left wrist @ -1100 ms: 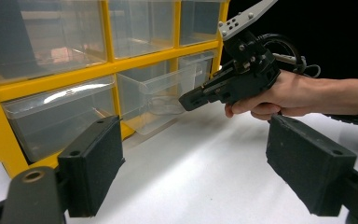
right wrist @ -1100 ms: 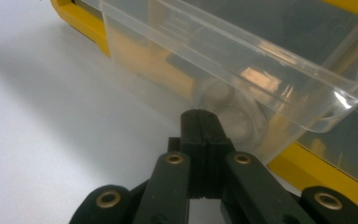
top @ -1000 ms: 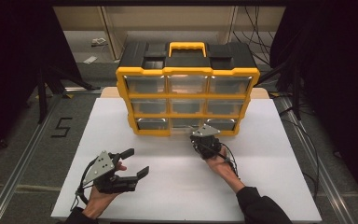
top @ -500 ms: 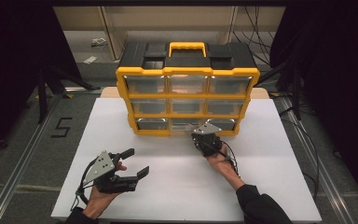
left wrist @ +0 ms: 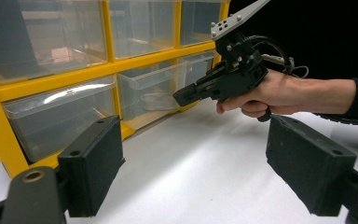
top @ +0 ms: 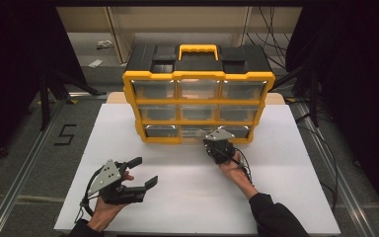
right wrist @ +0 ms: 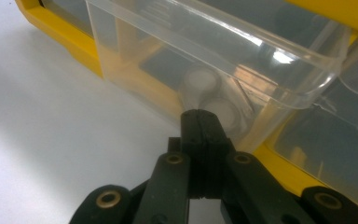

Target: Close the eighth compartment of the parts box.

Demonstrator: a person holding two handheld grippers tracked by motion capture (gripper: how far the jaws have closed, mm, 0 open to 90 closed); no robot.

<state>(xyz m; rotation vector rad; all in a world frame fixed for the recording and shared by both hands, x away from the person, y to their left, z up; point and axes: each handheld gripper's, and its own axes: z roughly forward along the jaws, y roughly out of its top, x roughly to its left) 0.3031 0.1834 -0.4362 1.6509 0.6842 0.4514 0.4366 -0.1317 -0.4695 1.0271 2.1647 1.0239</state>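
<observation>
A yellow-and-black drawer organizer stands at the twelve o'clock side of the white tabletop, its nine clear drawers facing the person, so each front can be reached straight on. The right gripper sits against the bottom row, at about one o'clock from the tabletop's centre; in the right gripper view its jaws are pressed together on what looks like the front lip of the bottom middle drawer, which juts out of its slot, probably pinched there to slide it. Two pale round pieces lie inside that drawer; what they are is unclear. The left gripper rests at about seven o'clock, jaws wide apart and empty, apparently parked clear of the work.
</observation>
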